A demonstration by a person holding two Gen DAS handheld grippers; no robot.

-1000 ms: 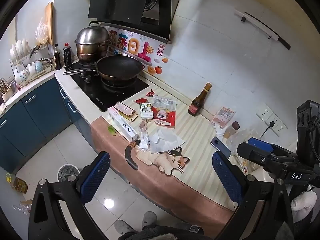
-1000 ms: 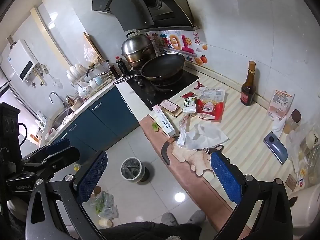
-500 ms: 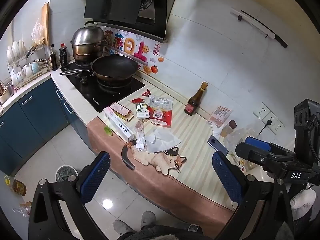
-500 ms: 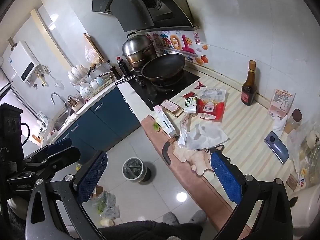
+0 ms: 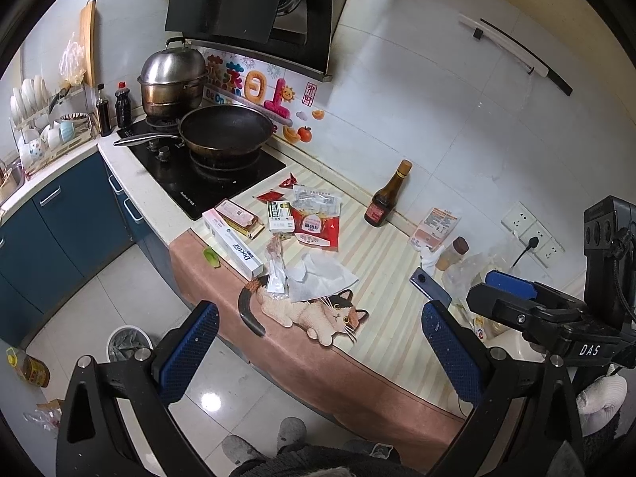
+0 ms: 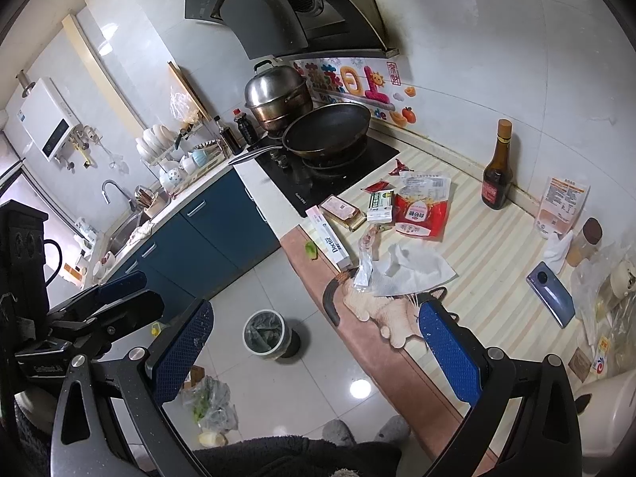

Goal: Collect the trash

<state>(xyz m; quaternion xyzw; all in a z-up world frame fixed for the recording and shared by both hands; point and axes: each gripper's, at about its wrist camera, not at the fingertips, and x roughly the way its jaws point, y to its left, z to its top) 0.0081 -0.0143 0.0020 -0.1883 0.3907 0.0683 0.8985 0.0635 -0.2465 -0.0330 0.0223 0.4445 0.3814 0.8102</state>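
Trash lies on the striped counter mat (image 5: 381, 262): a red snack bag (image 5: 316, 224), a white tissue (image 5: 324, 278), a clear wrapper (image 5: 276, 274), a long white Doctor box (image 5: 232, 240), a small green-white box (image 5: 280, 216) and red scraps (image 5: 288, 181). The same pile shows in the right wrist view: red bag (image 6: 423, 212), tissue (image 6: 413, 270), Doctor box (image 6: 328, 236). A small bin (image 6: 266, 334) stands on the floor; it also shows in the left wrist view (image 5: 127, 344). My left gripper (image 5: 318, 351) and right gripper (image 6: 318, 351) are open, empty, above and short of the counter.
A black wok (image 5: 224, 129) and steel pot (image 5: 173, 79) sit on the hob. A brown bottle (image 5: 383, 198), phone (image 5: 431, 284), spice jar (image 5: 451, 252) and pouch (image 5: 435, 226) stand at the right. Blue cabinets (image 5: 59, 218) and floor bags (image 6: 208, 403) lie left.
Both grippers have shifted slightly; the counter has drifted a little in the left wrist view. Nothing on the counter has moved, and both jaws stay open.
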